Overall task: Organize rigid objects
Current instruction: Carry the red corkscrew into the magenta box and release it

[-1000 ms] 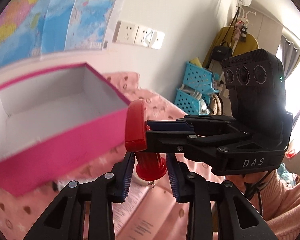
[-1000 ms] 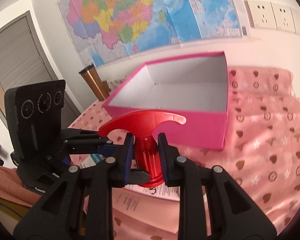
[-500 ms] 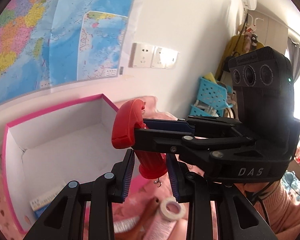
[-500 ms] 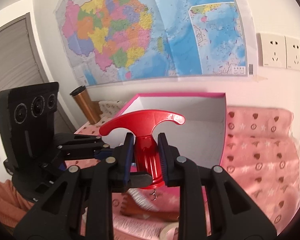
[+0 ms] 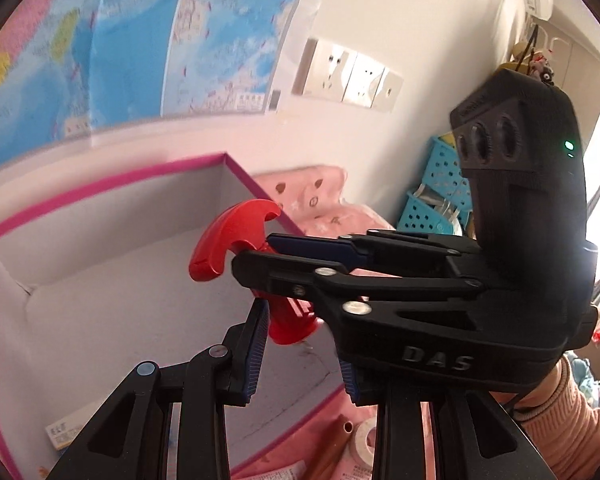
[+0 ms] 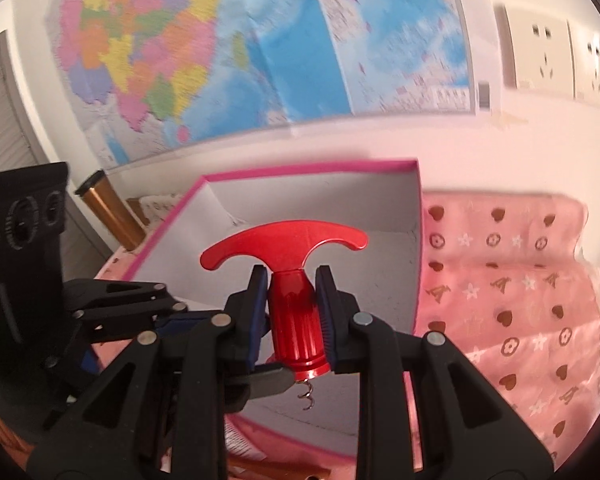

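Right tongs point(image 6: 292, 312) are clamping the red corkscrew point(image 6: 294, 300) by its ribbed barrel, stiff and probably slippery; left tongs point(image 5: 300, 344), gaping, are flanking it over the pink box point(image 6: 312, 168).

Black plastic tongs point(image 6: 292, 312) with blue ribbed pads, silver screws, "DAS" lettering, salmon knit sleeve point(image 5: 556, 420)

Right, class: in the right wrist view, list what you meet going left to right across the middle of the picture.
Left gripper's black body → copper cylinder → red corkscrew in the right gripper, over the pink box → pink patterned cloth.
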### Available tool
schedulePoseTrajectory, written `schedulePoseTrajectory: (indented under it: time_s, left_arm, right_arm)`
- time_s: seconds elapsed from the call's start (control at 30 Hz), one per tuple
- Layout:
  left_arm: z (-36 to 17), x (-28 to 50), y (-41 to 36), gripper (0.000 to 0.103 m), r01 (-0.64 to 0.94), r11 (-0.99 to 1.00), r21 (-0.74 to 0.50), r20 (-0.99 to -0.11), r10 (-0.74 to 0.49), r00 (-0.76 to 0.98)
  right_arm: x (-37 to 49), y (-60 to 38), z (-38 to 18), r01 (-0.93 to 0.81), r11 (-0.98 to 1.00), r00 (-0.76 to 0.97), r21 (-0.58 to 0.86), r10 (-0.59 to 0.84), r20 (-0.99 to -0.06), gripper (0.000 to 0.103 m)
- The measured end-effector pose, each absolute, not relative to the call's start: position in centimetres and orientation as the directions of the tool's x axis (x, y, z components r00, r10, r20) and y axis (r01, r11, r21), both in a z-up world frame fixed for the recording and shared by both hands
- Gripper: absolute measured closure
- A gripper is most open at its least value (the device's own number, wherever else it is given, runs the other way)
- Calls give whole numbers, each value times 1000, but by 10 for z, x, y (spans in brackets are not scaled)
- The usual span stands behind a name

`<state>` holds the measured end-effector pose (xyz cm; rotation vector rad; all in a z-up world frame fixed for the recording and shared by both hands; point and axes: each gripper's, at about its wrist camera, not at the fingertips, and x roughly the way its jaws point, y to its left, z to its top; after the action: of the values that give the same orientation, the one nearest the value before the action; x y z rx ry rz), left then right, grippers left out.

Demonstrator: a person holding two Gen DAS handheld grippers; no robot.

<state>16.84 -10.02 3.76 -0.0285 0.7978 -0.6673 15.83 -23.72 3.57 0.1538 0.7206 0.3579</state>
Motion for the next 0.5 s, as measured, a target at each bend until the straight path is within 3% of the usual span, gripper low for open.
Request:
schedulePoseTrajectory:
  time_s: [0.17, 0.5]
  left_arm:
    - [19, 175, -106, 72, 521, 812, -262, -700, -532, 476]
    - [17, 152, -79, 69, 467, 861, -201, -693, -461, 554]
  right_arm:
    - [168, -239, 17, -181, 959, 662, 218, 282, -694, 75]
    - [135, -250, 43, -181, 964, 720, 194, 264, -642, 67]
